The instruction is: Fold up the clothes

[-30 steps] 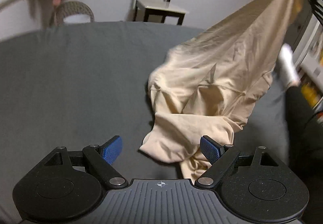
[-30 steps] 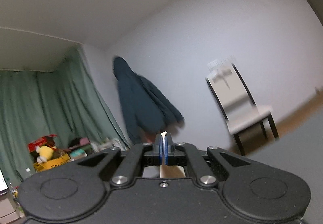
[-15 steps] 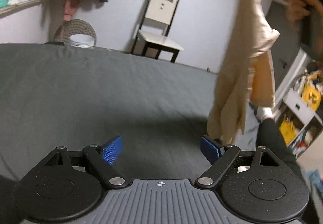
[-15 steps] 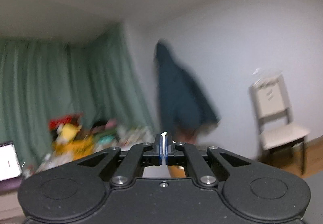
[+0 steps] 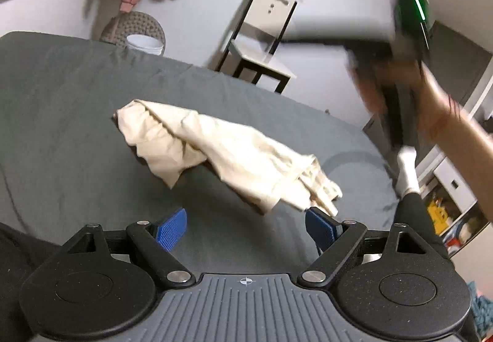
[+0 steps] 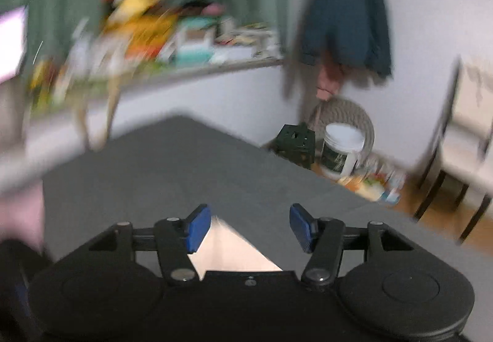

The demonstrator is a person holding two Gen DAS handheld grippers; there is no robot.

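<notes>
We have dropped the beige garment (image 5: 228, 154); it is lying crumpled mid-bed (image 5: 61, 126), while our left gripper (image 5: 246, 226) and right gripper (image 6: 250, 226) are both gaping empty.

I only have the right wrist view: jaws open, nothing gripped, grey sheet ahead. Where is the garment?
Observer: The left wrist view shows the beige garment bunched up over the grey sheet, in neither gripper.
Operator: Is the left gripper on it?
Observer: No. It is open, and the garment's near edge sits just beyond one blue pad.
Operator: How high is my right gripper?
Observer: In the left wrist view it is a blur at upper right, raised above the bed and held in a hand.
</notes>
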